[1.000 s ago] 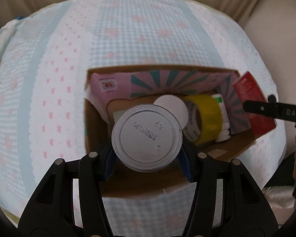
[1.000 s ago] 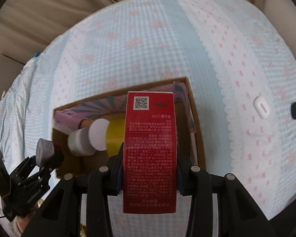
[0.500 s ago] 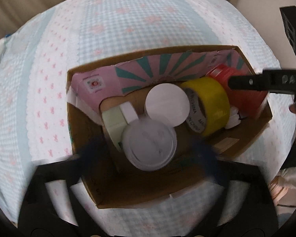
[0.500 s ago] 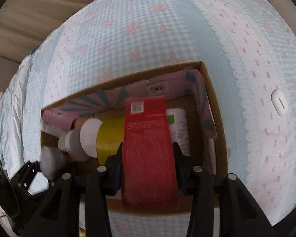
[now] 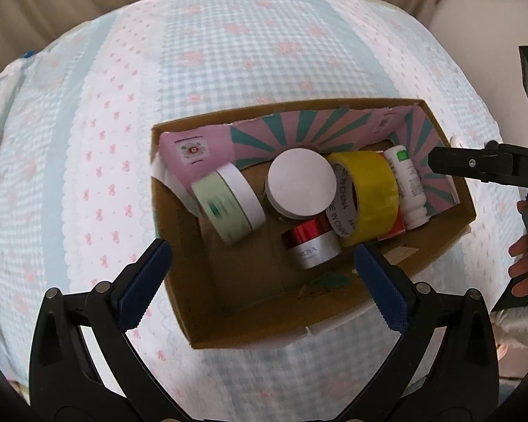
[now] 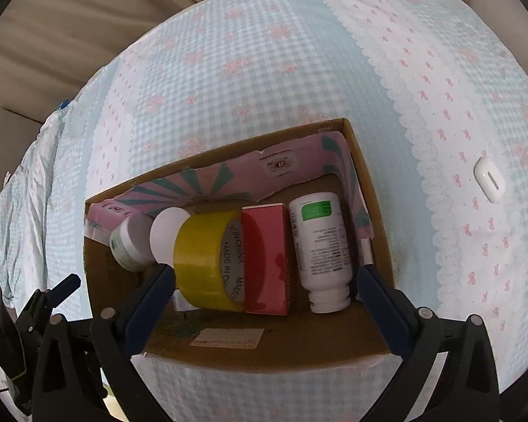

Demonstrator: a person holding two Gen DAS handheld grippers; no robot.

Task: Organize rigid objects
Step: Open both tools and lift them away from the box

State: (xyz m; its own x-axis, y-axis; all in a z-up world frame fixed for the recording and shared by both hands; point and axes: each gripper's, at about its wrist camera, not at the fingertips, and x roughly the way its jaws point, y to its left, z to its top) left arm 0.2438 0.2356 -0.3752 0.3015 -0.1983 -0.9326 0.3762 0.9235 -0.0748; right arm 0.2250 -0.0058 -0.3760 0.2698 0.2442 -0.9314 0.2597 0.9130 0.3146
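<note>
Six rigid items lie inside the cardboard box (image 5: 179, 263) on the checked cloth (image 5: 228, 52): a pale green jar (image 5: 225, 207), a white-lidded jar (image 5: 301, 183), a red-capped silver jar (image 5: 311, 246), a yellow tape roll (image 6: 207, 260), a red carton (image 6: 267, 260) and a white bottle (image 6: 320, 246). Tape, carton and bottle sit side by side, touching, at the box's right end. The left gripper (image 5: 262, 281) hangs above the box, fingers spread and empty. The right gripper (image 6: 264, 295) hangs over the near wall, fingers also released, holding nothing.
</note>
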